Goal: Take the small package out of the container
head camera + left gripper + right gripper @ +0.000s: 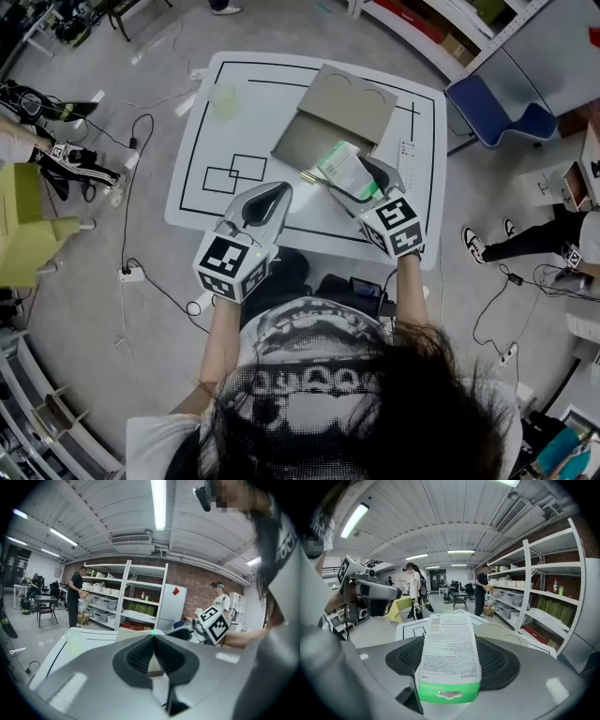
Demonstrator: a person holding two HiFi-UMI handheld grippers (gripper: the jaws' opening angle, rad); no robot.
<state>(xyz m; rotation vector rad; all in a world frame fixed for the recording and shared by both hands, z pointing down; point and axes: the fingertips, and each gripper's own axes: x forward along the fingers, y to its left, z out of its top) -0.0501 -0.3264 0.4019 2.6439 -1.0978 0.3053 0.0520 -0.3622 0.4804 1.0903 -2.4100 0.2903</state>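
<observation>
The small package (pixel 345 172), white with a green end, is flat between the jaws of my right gripper (pixel 364 173), which is shut on it. It hangs just in front of the open cardboard container (pixel 336 120) on the white table (pixel 211 141). In the right gripper view the package (pixel 449 660) lies along the jaws, printed side up, with the container's flap (pixel 506 632) beyond it. My left gripper (pixel 272 194) is shut and empty above the table's front edge, left of the package. Its dark pads (pixel 140 658) meet in the left gripper view.
A pale green cup (pixel 223 98) stands at the table's back left. A white remote-like strip (pixel 406 153) lies near the right edge. Cables (pixel 141 272) run over the floor on the left, a blue chair (pixel 497 108) stands on the right, and shelves (pixel 543 597) line the wall.
</observation>
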